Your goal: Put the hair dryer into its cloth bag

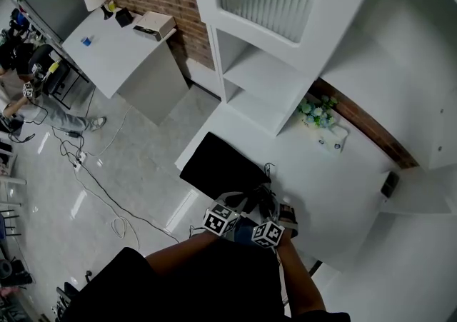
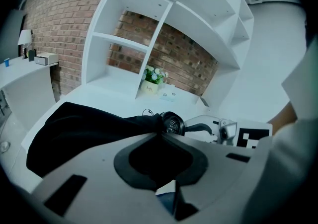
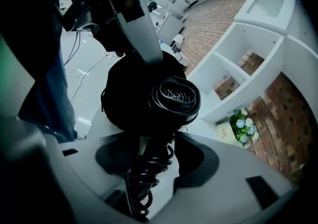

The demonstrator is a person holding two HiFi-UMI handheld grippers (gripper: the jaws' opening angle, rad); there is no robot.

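Left gripper pinches bag edge, center frame. Right gripper clamps hair dryer handle; head beside bag, insertion seemingly still pending.

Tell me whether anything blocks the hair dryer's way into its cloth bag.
Nothing visible does. The black hair dryer, its cord-wrapped handle in the right tongs, is right beside the black cloth bag, whose edge the left tongs pinch. Whether the bag's mouth gapes open cannot be told.

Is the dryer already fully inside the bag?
No: the dryer shows its round end bare before the bag, its handle between the jaws of the right gripper.
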